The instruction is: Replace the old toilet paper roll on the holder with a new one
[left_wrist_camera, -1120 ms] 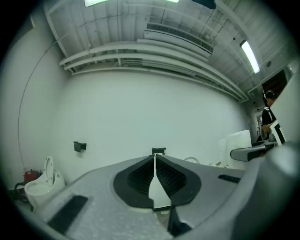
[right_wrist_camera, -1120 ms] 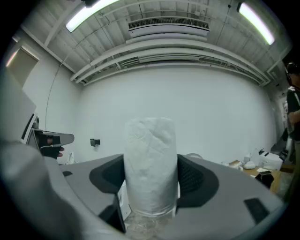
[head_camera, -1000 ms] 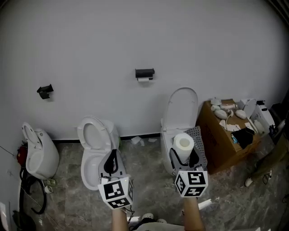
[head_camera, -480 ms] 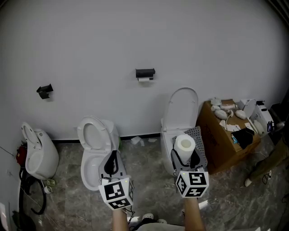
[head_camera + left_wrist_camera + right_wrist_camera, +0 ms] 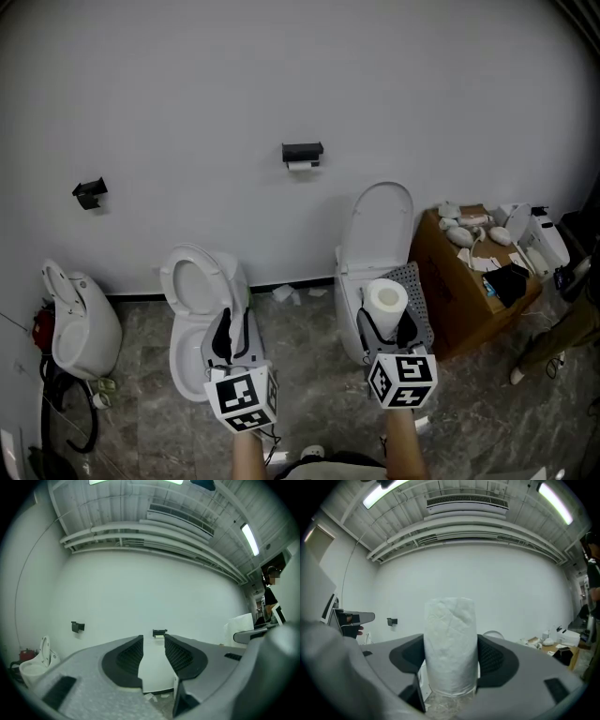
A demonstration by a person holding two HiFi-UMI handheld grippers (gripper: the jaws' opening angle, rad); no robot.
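Toilet paper swap: nothing done at the holder [image 5: 301, 152] yet

Over here the new roll [image 5: 451, 644] stands upright, clamped in the right gripper [image 5: 384, 323], well below and right of the holder. Meanwhile the left gripper [image 5: 153, 641] has just been opening its jaws with nothing between them, aimed at the holder but well short of it. With the old roll [image 5: 301, 165] hanging under the holder, pulling it off and fitting the new one both look left to do.
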